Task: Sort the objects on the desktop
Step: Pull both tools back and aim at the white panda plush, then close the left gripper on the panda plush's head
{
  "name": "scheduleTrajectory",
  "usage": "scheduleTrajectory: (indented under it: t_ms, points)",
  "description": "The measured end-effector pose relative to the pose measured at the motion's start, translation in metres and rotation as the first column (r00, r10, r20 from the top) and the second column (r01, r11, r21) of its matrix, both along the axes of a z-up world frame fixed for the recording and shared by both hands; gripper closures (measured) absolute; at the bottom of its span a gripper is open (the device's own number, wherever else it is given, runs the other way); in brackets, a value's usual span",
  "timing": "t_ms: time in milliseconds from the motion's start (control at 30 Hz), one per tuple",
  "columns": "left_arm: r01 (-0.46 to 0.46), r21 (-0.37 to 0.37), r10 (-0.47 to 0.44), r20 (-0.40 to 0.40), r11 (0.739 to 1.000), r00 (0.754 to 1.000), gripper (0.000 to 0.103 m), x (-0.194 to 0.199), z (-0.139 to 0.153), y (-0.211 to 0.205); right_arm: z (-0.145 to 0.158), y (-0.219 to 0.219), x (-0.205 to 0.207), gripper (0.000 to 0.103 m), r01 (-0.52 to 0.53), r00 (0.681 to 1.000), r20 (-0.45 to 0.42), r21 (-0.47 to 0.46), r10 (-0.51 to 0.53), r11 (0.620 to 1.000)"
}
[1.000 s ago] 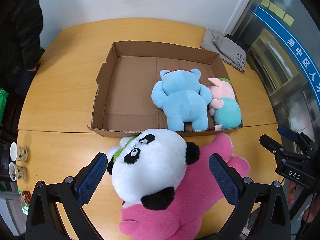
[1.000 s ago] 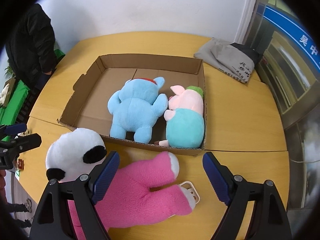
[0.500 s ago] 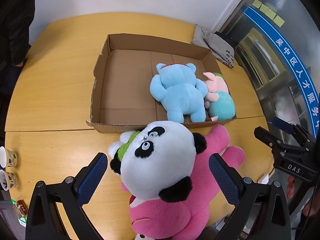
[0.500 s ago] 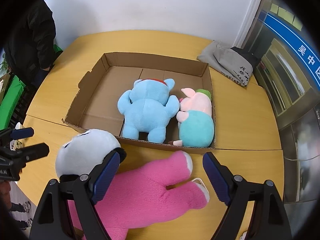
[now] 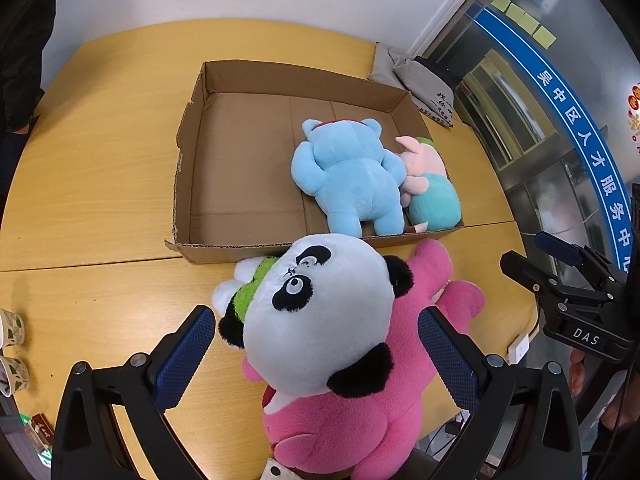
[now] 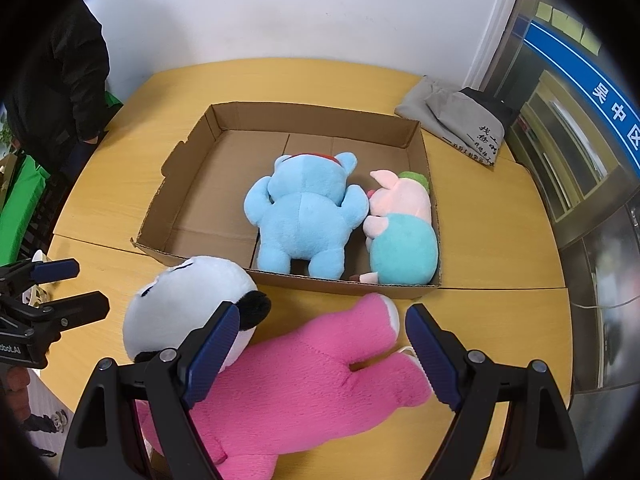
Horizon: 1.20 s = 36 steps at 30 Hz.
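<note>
both grippers hover over the panda plush (image 5: 320, 312), which lies on the counter (image 5: 100, 184) just in front of the cardboard box (image 5: 196, 152), white head toward the left gripper (image 5: 316, 356), pink body and legs under the right gripper (image 6: 322, 344). jaws on both are wide open, holding nothing; the left pair straddles the head, the right pair straddles the pink legs, neither pad clearly touching fabric.

step in hand looks like picking up the panda to drop it in the box. to do it well: it's big and floppy, so close the left on the head or neck and the right on the body, squeeze deep into the stuffing so it doesn't slip, lift both together high enough to clear the near box wall, and aim for the bare left half of the box, since the blue plush (image 5: 352, 184) and the pink-and-teal pig plush (image 5: 430, 196) fill the right side.

counter is yellow wood, rounded, with a seam running across. paper cups (image 5: 12, 344) at the left edge, a folded grey bag (image 6: 460, 120) at the far right. white wall behind, glass door with a blue sign strip on the right, someone in dark clothes at the left.
</note>
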<state>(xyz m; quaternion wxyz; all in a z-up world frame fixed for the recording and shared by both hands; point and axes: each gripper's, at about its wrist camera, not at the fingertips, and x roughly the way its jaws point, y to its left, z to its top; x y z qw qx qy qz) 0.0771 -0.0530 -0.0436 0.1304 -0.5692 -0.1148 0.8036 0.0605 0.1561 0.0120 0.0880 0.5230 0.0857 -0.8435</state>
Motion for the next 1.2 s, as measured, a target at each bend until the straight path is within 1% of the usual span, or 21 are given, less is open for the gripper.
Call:
scheduleTrajectory:
  t_ms: [133,233,300,367,467,533,667,733,767,867,900,967,1000,1033,1100,1133,1200]
  points:
    - [-0.003,0.026,0.003,0.011,1.000,1.000,0.001,0.003,-0.008,-0.012,0.001,-0.004,0.003,0.018,-0.042,0.999,0.012,-0.041,0.043,0.998]
    - [-0.005,0.063,0.003,0.028,0.998,1.000,0.001,0.009,-0.020,-0.028,0.004,-0.007,0.007,0.018,-0.091,0.995,0.017,-0.106,0.093,0.990]
    - [0.004,0.085,-0.007,0.037,0.996,0.999,0.001,0.014,-0.029,-0.037,0.004,-0.011,0.012,0.018,-0.143,0.989,0.021,-0.155,0.148,0.977]
    - [0.005,0.117,-0.011,0.051,0.993,0.999,0.001,0.019,-0.040,-0.047,0.001,-0.020,0.018,0.018,-0.225,0.971,0.032,-0.194,0.235,0.955]
    - [-0.023,0.187,0.006,0.093,0.982,0.996,0.001,0.025,-0.064,-0.062,-0.006,-0.036,0.023,0.018,-0.316,0.943,0.038,-0.212,0.330,0.925]
    - [-0.048,0.235,0.017,0.133,0.971,0.991,0.001,0.026,-0.083,-0.069,-0.011,-0.048,0.024,0.018,-0.366,0.923,0.035,-0.219,0.383,0.904]
    - [-0.065,0.330,0.003,0.185,0.942,0.983,0.001,0.022,-0.107,-0.067,-0.023,-0.070,0.014,0.018,-0.479,0.869,0.023,-0.207,0.494,0.853]
    - [-0.080,0.386,-0.005,0.215,0.919,0.977,0.001,0.020,-0.116,-0.063,-0.032,-0.068,0.000,0.018,-0.469,0.870,0.045,-0.234,0.491,0.852]
    - [-0.092,0.411,-0.006,0.231,0.907,0.973,0.001,0.020,-0.120,-0.061,-0.040,-0.064,-0.011,0.018,-0.450,0.877,0.059,-0.253,0.478,0.857]
    - [-0.142,0.441,0.017,0.276,0.886,0.961,0.001,0.021,-0.129,-0.057,-0.064,-0.058,-0.039,0.018,-0.401,0.887,0.115,-0.290,0.447,0.869]
    - [-0.161,0.443,0.031,0.288,0.882,0.957,0.001,0.021,-0.131,-0.058,-0.075,-0.060,-0.042,0.018,-0.396,0.876,0.157,-0.308,0.456,0.865]
    - [-0.200,0.443,0.060,0.311,0.874,0.949,0.001,0.021,-0.135,-0.059,-0.092,-0.066,-0.043,0.022,-0.393,0.849,0.227,-0.333,0.478,0.857]
    - [-0.221,0.437,0.082,0.315,0.872,0.946,0.001,0.019,-0.136,-0.061,-0.098,-0.070,-0.038,0.022,-0.395,0.833,0.248,-0.360,0.494,0.845]
    - [-0.244,0.439,0.107,0.314,0.864,0.943,0.001,0.019,-0.135,-0.067,-0.104,-0.074,-0.032,0.021,-0.394,0.818,0.267,-0.386,0.510,0.834]
    - [-0.281,0.440,0.148,0.313,0.853,0.938,0.001,0.018,-0.134,-0.077,-0.108,-0.080,-0.016,0.021,-0.368,0.811,0.283,-0.434,0.512,0.822]
    - [-0.296,0.435,0.165,0.313,0.850,0.935,0.001,0.018,-0.133,-0.082,-0.108,-0.082,-0.009,0.021,-0.351,0.804,0.289,-0.474,0.519,0.808]
    - [-0.321,0.403,0.198,0.317,0.857,0.927,0.001,0.018,-0.132,-0.095,-0.105,-0.084,0.000,0.021,-0.323,0.783,0.294,-0.560,0.548,0.763]
